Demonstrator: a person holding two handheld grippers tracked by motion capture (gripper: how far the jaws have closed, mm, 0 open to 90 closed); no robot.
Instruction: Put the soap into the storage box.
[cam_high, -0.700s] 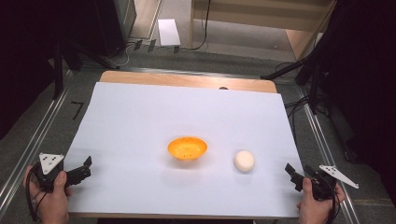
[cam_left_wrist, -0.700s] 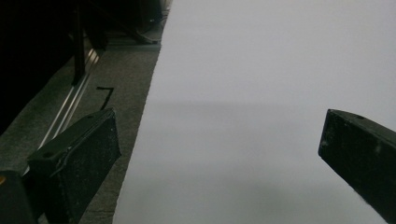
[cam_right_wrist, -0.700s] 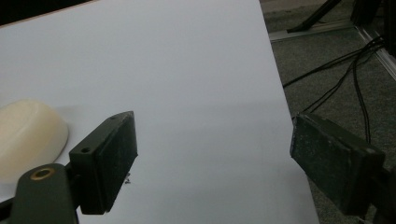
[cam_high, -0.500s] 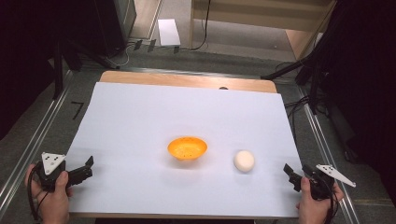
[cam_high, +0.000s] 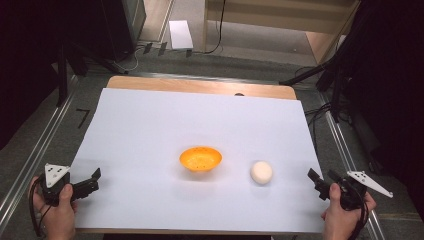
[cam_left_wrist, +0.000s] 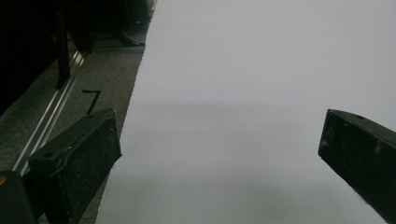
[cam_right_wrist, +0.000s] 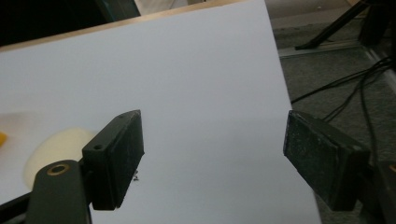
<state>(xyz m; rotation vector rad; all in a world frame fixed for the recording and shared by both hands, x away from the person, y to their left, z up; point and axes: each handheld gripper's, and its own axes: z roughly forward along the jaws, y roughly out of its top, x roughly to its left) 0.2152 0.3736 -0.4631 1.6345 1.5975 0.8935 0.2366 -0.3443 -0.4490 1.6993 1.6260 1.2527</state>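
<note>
An orange bowl (cam_high: 200, 158) sits at the middle of the white sheet (cam_high: 200, 120). A round cream-white ball (cam_high: 261, 172) lies just to its right. My left gripper (cam_high: 94, 180) is held low at the sheet's near left corner; it is open and points right across the sheet. In the left gripper view, bare paper shows between its jaws (cam_left_wrist: 219, 135). My right gripper (cam_high: 323, 176) is held at the near right edge, open with nothing between its jaws (cam_right_wrist: 212, 135). It points up the sheet. The ball (cam_right_wrist: 56, 149) lies beyond and to the left of its left jaw.
The sheet covers a wooden tabletop (cam_high: 200, 86) whose far edge shows. Metal rails (cam_high: 35, 150) run along both sides, with cables (cam_high: 320, 112) on the floor at the right. A black mark (cam_left_wrist: 93, 99) is on the grey surface left of the sheet.
</note>
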